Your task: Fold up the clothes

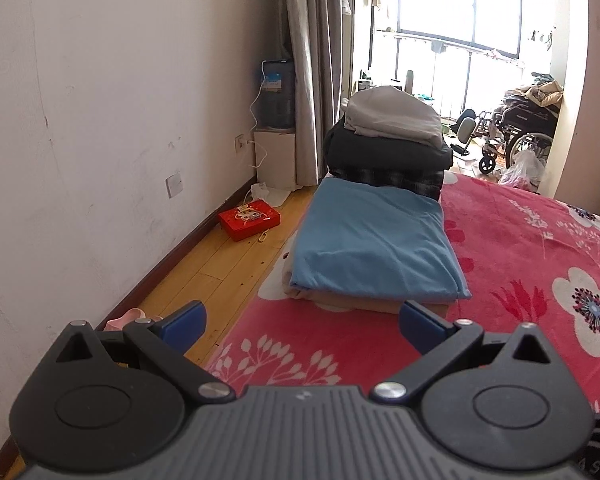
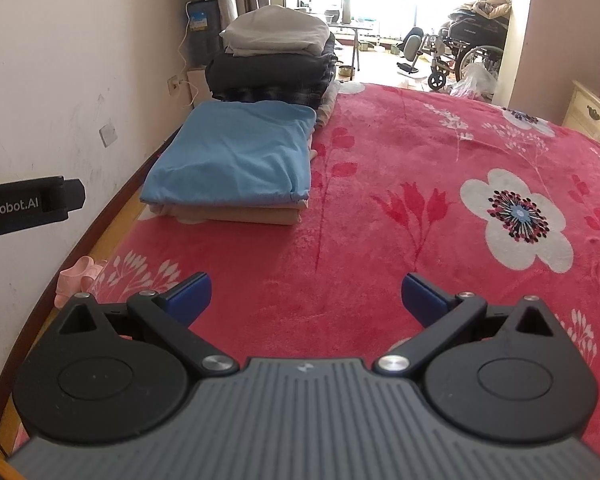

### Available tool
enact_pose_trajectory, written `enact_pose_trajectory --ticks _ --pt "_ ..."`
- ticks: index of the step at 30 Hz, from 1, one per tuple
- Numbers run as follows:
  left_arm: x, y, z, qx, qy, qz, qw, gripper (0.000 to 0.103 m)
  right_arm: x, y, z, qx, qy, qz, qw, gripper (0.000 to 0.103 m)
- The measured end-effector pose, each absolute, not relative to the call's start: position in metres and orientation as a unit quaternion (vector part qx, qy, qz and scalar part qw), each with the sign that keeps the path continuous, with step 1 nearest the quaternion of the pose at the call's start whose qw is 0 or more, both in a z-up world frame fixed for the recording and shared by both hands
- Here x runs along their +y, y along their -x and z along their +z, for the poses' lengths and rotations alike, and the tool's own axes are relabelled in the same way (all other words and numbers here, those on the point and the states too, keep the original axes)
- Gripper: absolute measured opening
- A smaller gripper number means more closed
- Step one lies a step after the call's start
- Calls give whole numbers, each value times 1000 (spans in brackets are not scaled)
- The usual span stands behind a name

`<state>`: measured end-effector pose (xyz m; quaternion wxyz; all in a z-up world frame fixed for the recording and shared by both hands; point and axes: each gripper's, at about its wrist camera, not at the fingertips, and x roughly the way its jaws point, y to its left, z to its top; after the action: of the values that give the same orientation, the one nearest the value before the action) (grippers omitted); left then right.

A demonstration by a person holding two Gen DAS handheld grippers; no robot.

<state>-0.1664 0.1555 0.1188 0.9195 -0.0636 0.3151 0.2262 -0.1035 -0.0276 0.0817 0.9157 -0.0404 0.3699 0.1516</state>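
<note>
Both the left tongs (image 1: pixel 302 320) and right tongs (image 2: pixel 306 294) gaped empty above the red floral bedspread (image 2: pixel 400 208); the folded blue cloth (image 2: pixel 236 152) lay well ahead, atop a folded beige garment (image 2: pixel 252 214).

Bed (image 2: pixel 420 168): folded stack (image 2: pixel 236 160) at 11 o'clock by the edge; taller pile (image 2: pixel 272 60) directly behind it; wheelchair (image 2: pixel 460 52) at 1 o'clock beyond.

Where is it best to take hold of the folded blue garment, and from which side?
Probably the near edge of the folded blue garment, approached from the camera side with the open right hand-held gripper. That edge faces it, lies flat on the beige garment, and is unobstructed.
</note>
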Motion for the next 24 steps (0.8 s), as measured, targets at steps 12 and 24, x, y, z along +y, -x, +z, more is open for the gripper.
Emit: enact_pose_trajectory --ticks 12,24 --pt "154 168 117 317 53 225 920 103 -26 105 81 373 40 154 914 102" --pt "152 169 115 320 51 226 919 103 -25 105 80 375 40 154 913 102"
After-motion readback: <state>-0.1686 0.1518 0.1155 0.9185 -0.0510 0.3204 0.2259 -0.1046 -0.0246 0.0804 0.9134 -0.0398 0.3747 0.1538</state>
